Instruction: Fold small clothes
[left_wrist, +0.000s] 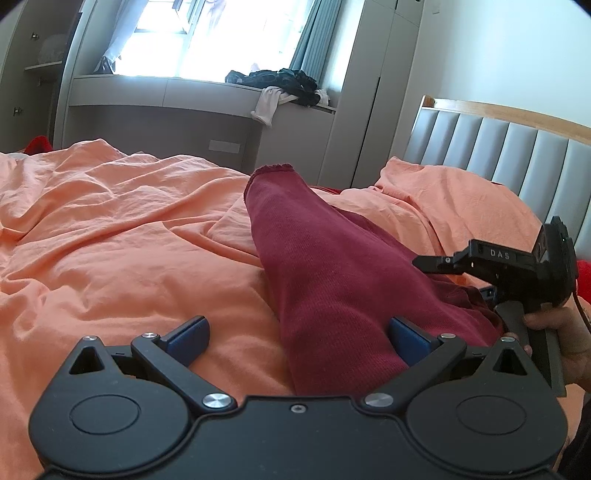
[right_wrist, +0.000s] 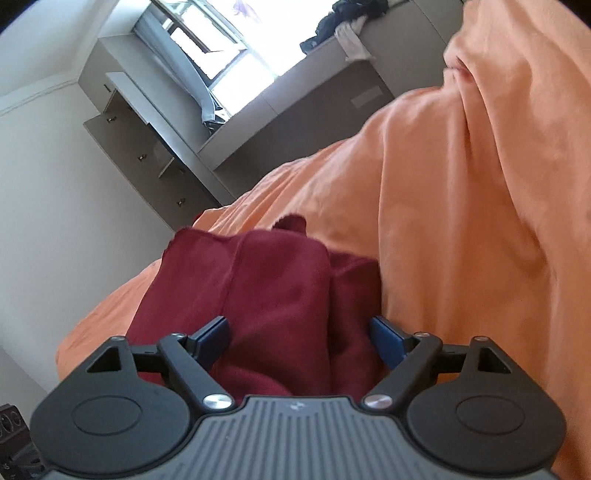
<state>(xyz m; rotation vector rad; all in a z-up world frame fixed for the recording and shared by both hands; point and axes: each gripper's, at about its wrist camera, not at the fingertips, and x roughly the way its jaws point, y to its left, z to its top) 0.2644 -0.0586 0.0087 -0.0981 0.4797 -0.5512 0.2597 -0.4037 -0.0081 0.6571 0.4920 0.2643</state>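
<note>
A dark red knit garment (left_wrist: 325, 266) lies on the orange bed sheet (left_wrist: 129, 240), one long part reaching toward the window. My left gripper (left_wrist: 299, 338) is open, its blue pads on either side of the garment's near end. My right gripper shows in the left wrist view (left_wrist: 421, 263) at the right, held by a hand, over the garment's right side. In the right wrist view the right gripper (right_wrist: 301, 339) is open with the bunched red garment (right_wrist: 266, 288) between its blue pads, and that view is tilted.
A grey padded headboard (left_wrist: 517, 155) stands at the right. A window bench (left_wrist: 207, 92) beyond the bed carries a pile of dark and white clothes (left_wrist: 284, 88). Grey cabinets (right_wrist: 147, 147) line the wall. The orange sheet (right_wrist: 461, 221) is wrinkled.
</note>
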